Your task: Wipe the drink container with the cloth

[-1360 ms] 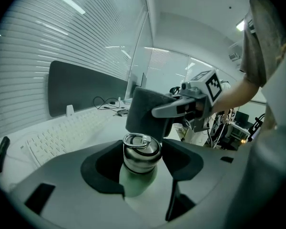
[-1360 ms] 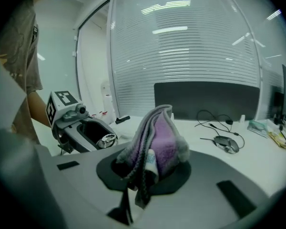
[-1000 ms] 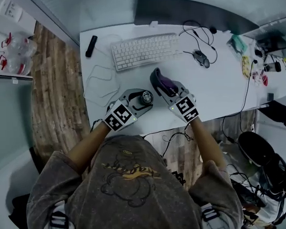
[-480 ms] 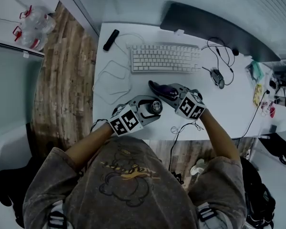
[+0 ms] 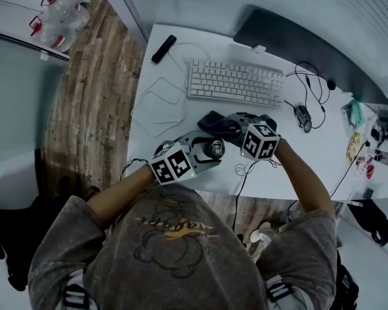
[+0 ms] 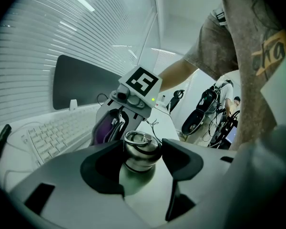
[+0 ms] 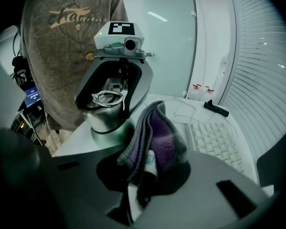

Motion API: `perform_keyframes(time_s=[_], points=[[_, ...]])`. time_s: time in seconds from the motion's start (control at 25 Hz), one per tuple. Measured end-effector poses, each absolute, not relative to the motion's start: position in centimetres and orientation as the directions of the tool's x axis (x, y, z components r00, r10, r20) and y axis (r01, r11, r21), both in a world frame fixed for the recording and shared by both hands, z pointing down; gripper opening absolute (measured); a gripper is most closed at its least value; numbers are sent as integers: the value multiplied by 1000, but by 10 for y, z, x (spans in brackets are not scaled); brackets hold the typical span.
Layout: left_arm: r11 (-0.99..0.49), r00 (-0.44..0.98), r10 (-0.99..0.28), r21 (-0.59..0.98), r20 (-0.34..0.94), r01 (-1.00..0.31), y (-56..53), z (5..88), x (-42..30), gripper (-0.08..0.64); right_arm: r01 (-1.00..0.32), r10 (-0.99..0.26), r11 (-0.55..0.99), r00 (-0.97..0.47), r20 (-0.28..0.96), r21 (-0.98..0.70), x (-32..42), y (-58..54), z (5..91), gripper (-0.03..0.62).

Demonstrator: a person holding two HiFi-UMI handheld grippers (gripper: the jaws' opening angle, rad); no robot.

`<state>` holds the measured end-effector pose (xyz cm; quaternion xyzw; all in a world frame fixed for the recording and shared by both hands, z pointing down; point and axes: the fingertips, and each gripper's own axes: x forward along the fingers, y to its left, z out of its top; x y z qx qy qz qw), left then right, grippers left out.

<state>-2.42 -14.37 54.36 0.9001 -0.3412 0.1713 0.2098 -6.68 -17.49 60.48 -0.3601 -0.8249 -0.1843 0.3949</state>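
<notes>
Closing in, the right gripper (image 7: 143, 180), clamped on a folded grey-purple cloth (image 7: 157, 137), now sits just far-right of the silver metal drink can (image 7: 104, 111). The left gripper (image 5: 210, 154) grips the can at the white desk's (image 5: 181, 108) near edge. Contact seemingly pending: press the cloth flat, hold the can steady.

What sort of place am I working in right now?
Most likely an office or lab workstation: a white desk carries a keyboard, a dark monitor and a wired mouse, with wood-look flooring beside it.
</notes>
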Motion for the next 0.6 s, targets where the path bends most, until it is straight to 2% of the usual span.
perform_keyframes(time_s=[0.28, 0.6], points=[[-672, 707, -542, 271, 455, -689, -143, 545, -25, 262, 827, 455, 562, -320, 831, 11, -56, -173, 604, 51], [-670, 713, -549, 280, 436, -688, -143, 544, -25, 265, 804, 421, 594, -340, 841, 28, -43, -171, 601, 51]])
